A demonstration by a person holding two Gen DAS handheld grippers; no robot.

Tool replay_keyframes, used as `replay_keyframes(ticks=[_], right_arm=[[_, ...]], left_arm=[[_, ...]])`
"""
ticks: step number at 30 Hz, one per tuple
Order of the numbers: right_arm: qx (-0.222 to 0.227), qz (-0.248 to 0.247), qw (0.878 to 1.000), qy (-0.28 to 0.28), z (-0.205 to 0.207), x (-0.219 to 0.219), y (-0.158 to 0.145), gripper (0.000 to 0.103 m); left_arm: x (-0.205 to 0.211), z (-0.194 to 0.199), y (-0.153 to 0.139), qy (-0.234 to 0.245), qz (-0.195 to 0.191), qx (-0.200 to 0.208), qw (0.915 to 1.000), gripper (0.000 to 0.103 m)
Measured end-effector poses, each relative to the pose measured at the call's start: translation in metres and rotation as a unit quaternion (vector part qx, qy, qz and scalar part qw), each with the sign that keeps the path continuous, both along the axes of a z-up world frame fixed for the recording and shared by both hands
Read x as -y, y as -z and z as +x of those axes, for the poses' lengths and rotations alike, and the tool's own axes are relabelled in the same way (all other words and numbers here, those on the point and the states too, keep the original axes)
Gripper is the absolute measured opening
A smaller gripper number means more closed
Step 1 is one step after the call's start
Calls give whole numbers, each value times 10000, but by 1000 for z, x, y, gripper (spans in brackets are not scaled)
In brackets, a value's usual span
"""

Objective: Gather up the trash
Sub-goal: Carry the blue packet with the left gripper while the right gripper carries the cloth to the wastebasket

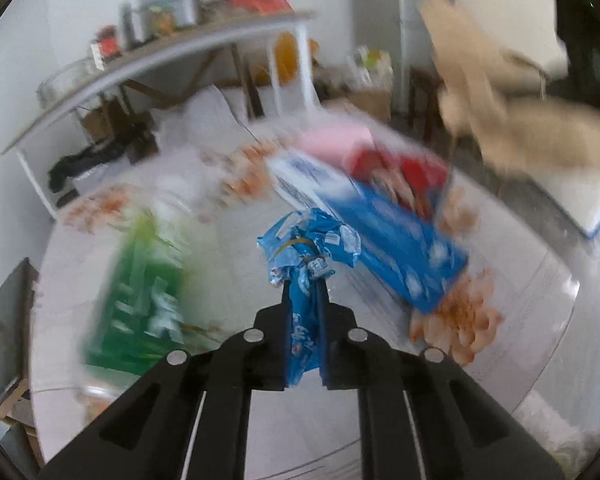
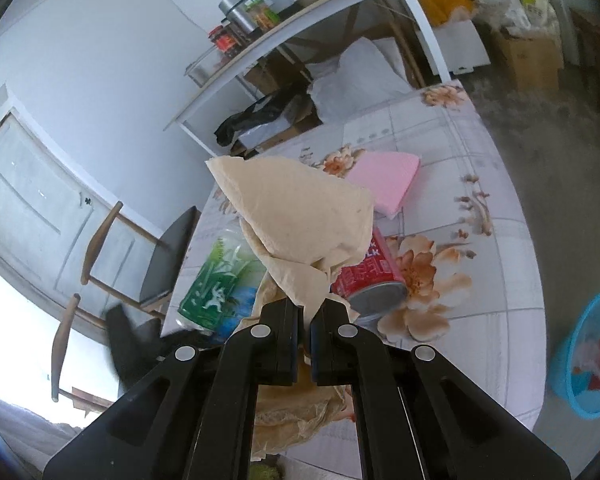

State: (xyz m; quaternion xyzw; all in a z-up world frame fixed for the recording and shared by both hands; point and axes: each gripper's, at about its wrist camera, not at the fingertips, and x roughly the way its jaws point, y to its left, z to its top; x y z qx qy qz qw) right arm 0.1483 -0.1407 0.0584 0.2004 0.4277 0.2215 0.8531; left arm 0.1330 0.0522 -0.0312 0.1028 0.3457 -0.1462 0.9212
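Wrapper (image 1: 308, 240): crinkled glossy blue foil-plastic. Tissue (image 2: 296, 216): soft matt beige paper, creased. Can (image 2: 370, 280): shiny metal, red print. Table (image 2: 500, 264): smooth glossy flowered cover. Basket (image 2: 580, 360): blue plastic.

The left wrist view was smeared by motion: the green packet (image 1: 140, 292) on the table (image 1: 520, 320) was a streak, its print unreadable, and the blue box (image 1: 384, 232) and red thing (image 1: 396, 172) behind it had no clear edges. A beige shape (image 1: 496, 92) at upper right was too blurred to identify there. The blue wrapper (image 1: 304, 256) disappeared at its lower end between the fingers. In the right wrist view the beige paper (image 2: 296, 216) covered part of the red can (image 2: 370, 280), and the blue basket (image 2: 588, 352) was cut off by the edge.
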Motion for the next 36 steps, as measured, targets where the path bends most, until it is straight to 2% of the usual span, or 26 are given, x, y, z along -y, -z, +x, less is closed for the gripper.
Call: replay_keyframes(ticks=[2,5,7,8,10,11,12,14,19,22,27,36], right_arm=[[25,29,10000,13,-1,1,-2,3],[50,60,10000,-4,-3,1,-2,3],[38,102,9999,-28,-3,-1,0,3],[30,127,9999,-40,-4,-1,1,3],[10,163,9998,-58,-4,-4,3,4],[3,169,9998,-60,-4,-4,3,4],[-4,177,9998,-62,-5,-5,3,4],[-7,170,9998,-56,-6,-5,2,4],[-48,147,9999,-36,-5,-6,2,4],[-37,168,9999,-4,-7,-4,2,4],[-44,181,9998,103,-12,1,1,4],[-77,271,9992,273,-16,16,5,5]], left_arm=[[-26,5,-22,-348,-115,279,9989,9],[-86,27,-47,-1307,-199,605,9894,9],[-136,51,-41,-1932,-609,219,9790,9],[-160,65,-27,-2211,-825,-163,9716,9],[-176,77,-5,-2381,-814,-563,9662,9],[-179,79,5,-2368,-841,-731,9651,9],[-179,79,15,-2267,-1064,-975,9632,9],[-174,74,23,-2104,-1408,-1199,9600,9],[-131,54,20,-1407,-1623,-1219,9690,9],[-101,53,21,-1030,-1660,-1260,9726,9],[-65,56,24,-662,-1607,-1332,9757,9],[-69,52,24,-711,-1621,-1345,9750,9]])
